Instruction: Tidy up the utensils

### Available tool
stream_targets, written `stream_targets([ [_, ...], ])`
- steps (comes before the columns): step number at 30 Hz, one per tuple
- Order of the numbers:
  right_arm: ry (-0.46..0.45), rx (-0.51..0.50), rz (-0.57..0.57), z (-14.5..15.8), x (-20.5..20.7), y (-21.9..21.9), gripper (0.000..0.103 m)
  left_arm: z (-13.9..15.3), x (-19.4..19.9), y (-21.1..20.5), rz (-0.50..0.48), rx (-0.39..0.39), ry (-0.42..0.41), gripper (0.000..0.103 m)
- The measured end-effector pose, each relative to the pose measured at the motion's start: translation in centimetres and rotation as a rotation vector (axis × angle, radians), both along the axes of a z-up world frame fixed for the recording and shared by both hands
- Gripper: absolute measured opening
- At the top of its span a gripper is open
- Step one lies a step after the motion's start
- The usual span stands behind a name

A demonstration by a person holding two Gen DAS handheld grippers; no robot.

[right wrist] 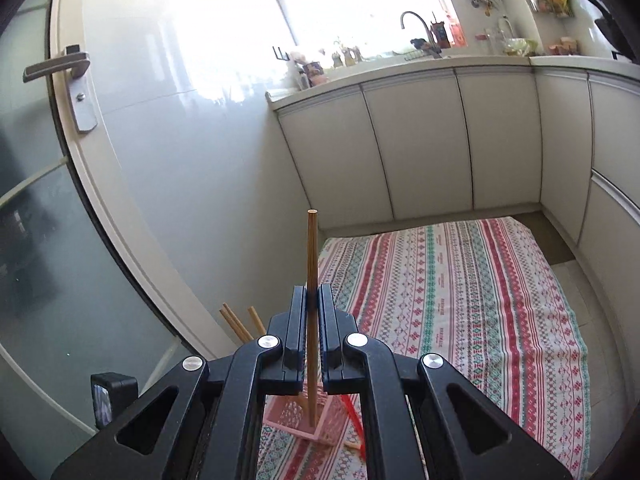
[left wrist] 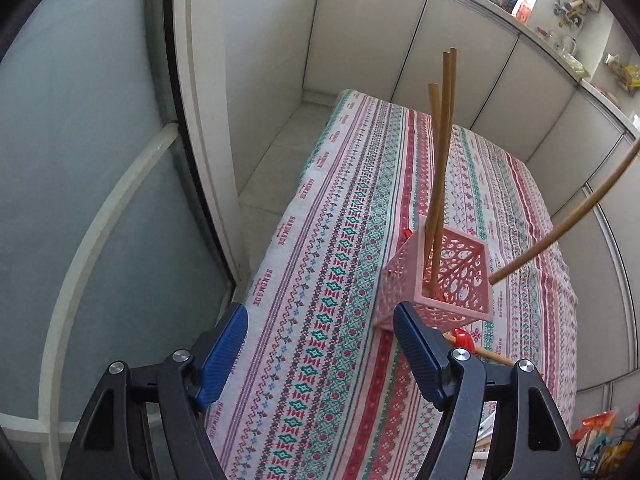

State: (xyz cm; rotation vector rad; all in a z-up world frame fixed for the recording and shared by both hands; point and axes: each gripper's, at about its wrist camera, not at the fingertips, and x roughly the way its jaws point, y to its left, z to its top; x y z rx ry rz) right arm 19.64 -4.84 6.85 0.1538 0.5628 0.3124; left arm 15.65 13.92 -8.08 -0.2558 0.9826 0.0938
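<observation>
A pink perforated holder (left wrist: 440, 280) stands on the patterned tablecloth (left wrist: 320, 280) with three wooden chopsticks (left wrist: 440, 160) leaning upright in it. My left gripper (left wrist: 320, 344) is open and empty, just in front and left of the holder. My right gripper (right wrist: 311, 300) is shut on a wooden chopstick (right wrist: 312, 248), held upright with its lower tip over the holder (right wrist: 296, 416). That chopstick enters the left wrist view from the right (left wrist: 560, 232), its tip near the holder's rim. The three chopstick tops (right wrist: 240, 320) show left of my right gripper.
A red utensil (right wrist: 354, 420) and another wooden stick (left wrist: 496, 358) lie on the cloth beside the holder. White cabinets (right wrist: 440, 140) run behind the table. A glass door (left wrist: 80, 200) stands to the left. Packages sit on the floor at the right (left wrist: 600, 436).
</observation>
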Motion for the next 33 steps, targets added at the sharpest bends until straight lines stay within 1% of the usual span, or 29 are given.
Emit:
stream_targets([
  [2, -0.002, -0.053, 0.014, -0.8, 0.9, 1.7, 0.005, -0.2, 0.0, 0.2, -0.003, -0.003, 0.005, 0.077],
  [5, 0.018, -0.140, 0.030, -2.7, 2.0, 3.8, 0.005, -0.5, 0.2, 0.9, 0.002, -0.004, 0.016, 0.077],
  [8, 0.064, -0.245, 0.049, -4.8, 3.2, 5.7, 0.005, -0.7, 0.5, 1.1, 0.003, -0.013, 0.026, 0.077],
  [12, 0.127, -0.312, 0.069, -7.1, 4.6, 7.3, 0.005, -0.8, 0.8, 1.3, -0.001, -0.025, 0.032, 0.077],
  [16, 0.166, -0.299, 0.094, -8.5, 5.4, 8.0, 0.005, -0.8, 0.9, 1.3, -0.005, -0.033, 0.030, 0.077],
  [20, 0.200, -0.270, 0.122, -8.9, 5.9, 8.8, 0.007, -0.8, 1.0, 1.2, -0.010, -0.033, 0.030, 0.077],
  [23, 0.242, -0.199, 0.153, -8.8, 6.2, 8.8, 0.008, -0.8, 1.0, 1.1, -0.014, -0.035, 0.029, 0.077],
  [25, 0.263, -0.161, 0.154, -8.7, 6.4, 8.6, 0.010, -0.7, 0.9, 1.0, -0.018, -0.034, 0.027, 0.077],
  [28, 0.256, -0.147, 0.145, -8.0, 6.0, 8.0, 0.019, -0.5, 0.9, 0.7, -0.029, -0.032, 0.021, 0.077],
  [30, 0.252, -0.138, 0.135, -7.5, 5.5, 7.5, 0.031, -0.3, 0.9, 0.4, -0.035, -0.030, 0.018, 0.078],
  [33, 0.253, -0.127, 0.125, -6.7, 4.7, 6.2, 0.038, 0.0, 0.8, -0.1, -0.048, -0.025, 0.012, 0.079],
])
